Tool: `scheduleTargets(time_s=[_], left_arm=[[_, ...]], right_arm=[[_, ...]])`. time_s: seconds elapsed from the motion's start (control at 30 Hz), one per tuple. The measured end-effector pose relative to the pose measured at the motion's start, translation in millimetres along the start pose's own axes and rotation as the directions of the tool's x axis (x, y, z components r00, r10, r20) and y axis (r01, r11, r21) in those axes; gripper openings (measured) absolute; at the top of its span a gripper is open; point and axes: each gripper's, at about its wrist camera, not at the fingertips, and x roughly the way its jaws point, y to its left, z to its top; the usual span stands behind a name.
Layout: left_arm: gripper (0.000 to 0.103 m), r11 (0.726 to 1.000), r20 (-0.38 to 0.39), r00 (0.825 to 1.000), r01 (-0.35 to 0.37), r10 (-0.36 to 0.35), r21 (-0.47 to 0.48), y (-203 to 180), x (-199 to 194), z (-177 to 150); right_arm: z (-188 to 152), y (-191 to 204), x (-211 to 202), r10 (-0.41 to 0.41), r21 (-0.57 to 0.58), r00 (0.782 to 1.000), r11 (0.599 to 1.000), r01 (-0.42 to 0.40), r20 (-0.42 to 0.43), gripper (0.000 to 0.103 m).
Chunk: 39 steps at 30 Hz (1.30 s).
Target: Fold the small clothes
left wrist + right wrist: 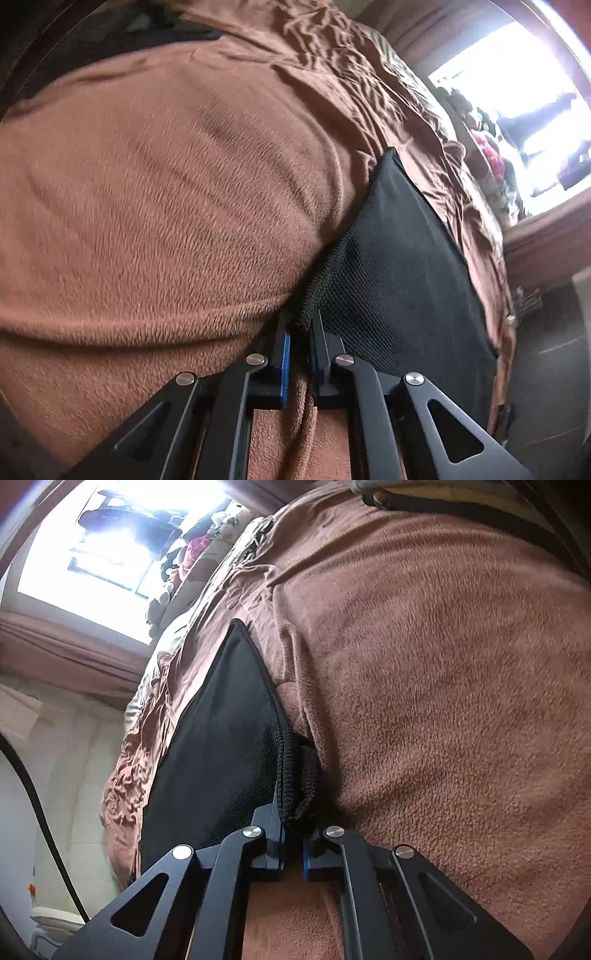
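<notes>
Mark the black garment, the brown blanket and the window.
black garment (399, 266), left wrist view, on its mesh panel.
brown blanket (443, 686), right wrist view, on the fuzzy surface right of the garment.
window (122, 542), right wrist view, on the bright pane.

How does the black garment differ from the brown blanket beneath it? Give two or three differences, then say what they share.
The black garment has a mesh-like knit; the brown blanket is fuzzy fleece. The garment is a small flat piece; the blanket spreads far past it. The garment's corded edge sits pinched in the left gripper and right gripper; the blanket lies ungripped. Both are soft fabric.
</notes>
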Motion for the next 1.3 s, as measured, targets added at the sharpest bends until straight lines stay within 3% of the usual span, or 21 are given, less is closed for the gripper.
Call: scheduleTargets(time_s=[0.43,1.0,1.1,1.2,1.23,1.27,1.3], left_arm=[[0.006,0.994,0.071,0.997,-0.013,0.006,0.104,-16.0,-44.9,1.4],[0.006,0.994,0.045,0.998,0.032,-0.037,0.102,29.2,-90.6,-36.7],[0.007,0.993,0.017,0.998,0.051,-0.053,0.105,34.8,-83.5,-39.3],[0.007,0.994,-0.014,0.997,0.080,-0.080,0.076,44.5,-73.5,-40.0],[0.008,0.994,-0.021,0.996,0.091,-0.090,0.063,48.3,-71.0,-40.8],[0.016,0.994,-0.030,0.995,0.100,-0.099,0.051,51.9,-68.3,-41.1],[0.032,0.993,-0.043,0.993,0.110,-0.109,0.036,55.8,-65.0,-41.7]], right_arm=[[-9.7,27.8,-24.6,-0.027,-0.083,1.000,0.996,0.026,-0.014,0.001],[-34.3,13.4,-69.0,-0.080,-0.105,0.994,0.992,0.072,-0.071,0.001],[-35.8,14.4,-64.6,-0.140,-0.131,0.987,0.983,0.130,-0.075,0.002],[-39.8,15.9,-63.6,-0.197,-0.150,0.978,0.971,0.185,-0.066,0.009],[-40.5,18.2,-65.5,-0.218,-0.159,0.974,0.965,0.207,-0.056,0.017],[-41.2,20.1,-67.9,-0.235,-0.164,0.971,0.961,0.225,-0.047,0.032],[-41.9,21.8,-72.0,-0.251,-0.168,0.968,0.955,0.243,-0.028,0.042]])
